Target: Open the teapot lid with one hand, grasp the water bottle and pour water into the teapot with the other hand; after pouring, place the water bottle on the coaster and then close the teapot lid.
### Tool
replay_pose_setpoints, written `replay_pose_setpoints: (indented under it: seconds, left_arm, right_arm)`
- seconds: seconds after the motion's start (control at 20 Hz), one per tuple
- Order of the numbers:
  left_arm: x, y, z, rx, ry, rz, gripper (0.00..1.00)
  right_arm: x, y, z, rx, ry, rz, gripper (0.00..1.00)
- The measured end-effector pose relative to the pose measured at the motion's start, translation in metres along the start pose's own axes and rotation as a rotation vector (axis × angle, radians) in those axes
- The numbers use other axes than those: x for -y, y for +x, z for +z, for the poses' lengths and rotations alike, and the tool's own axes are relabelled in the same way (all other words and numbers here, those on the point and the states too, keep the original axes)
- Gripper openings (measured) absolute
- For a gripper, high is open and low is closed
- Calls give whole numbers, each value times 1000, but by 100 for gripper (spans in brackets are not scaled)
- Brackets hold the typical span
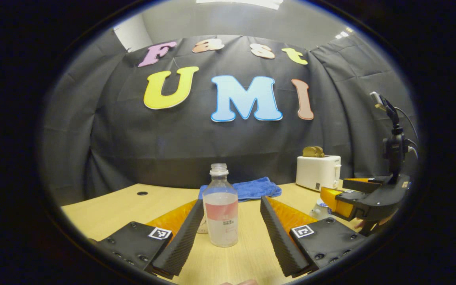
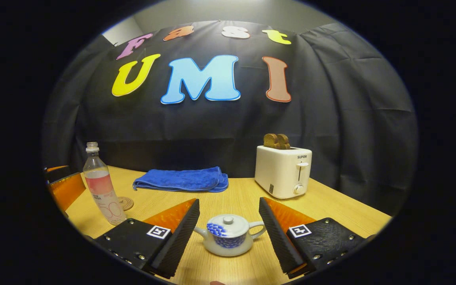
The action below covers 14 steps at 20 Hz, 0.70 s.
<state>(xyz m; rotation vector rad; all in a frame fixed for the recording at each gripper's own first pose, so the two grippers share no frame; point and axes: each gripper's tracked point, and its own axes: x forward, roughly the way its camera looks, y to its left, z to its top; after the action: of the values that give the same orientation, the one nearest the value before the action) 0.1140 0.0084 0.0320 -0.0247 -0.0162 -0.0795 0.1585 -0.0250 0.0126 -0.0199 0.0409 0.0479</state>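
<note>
Left gripper [image 1: 232, 233] low over wooden counter [image 1: 109, 206], jaws wide apart. Water bottle [image 1: 221, 206] upright between them, no cap, not touched. Blue towel [image 1: 251, 188] behind bottle. White toaster [image 1: 318, 171] with bread at back right. Right gripper [image 1: 364, 198] at right edge.
</note>
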Motion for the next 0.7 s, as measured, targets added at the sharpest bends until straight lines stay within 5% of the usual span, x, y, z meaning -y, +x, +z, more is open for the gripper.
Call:
replay_pose_setpoints:
  seconds: [0.15, 0.35, 0.4, 0.5, 0.55, 0.7]
  left_arm:
    - [-6, 4, -8, -27, -15, 5, 100]
    - [-13, 4, -5, -22, -11, 19, 100]
    - [-15, 4, -5, -20, -18, 20, 100]
    - [-16, 3, -4, -18, -27, 23, 100]
    - [-16, 4, -6, -24, -26, 24, 100]
    - [-18, 4, -8, -33, -26, 29, 100]
  right_arm:
    - [2, 10, -12, -31, 5, 1, 93]
    - [2, 20, -23, -84, 32, 5, 76]
    - [1, 23, -23, -78, 49, 14, 56]
    - [-2, 24, -23, -81, 36, 21, 42]
    - [2, 24, -21, -76, 20, -3, 12]
    - [2, 23, -17, -69, -12, 9, 18]
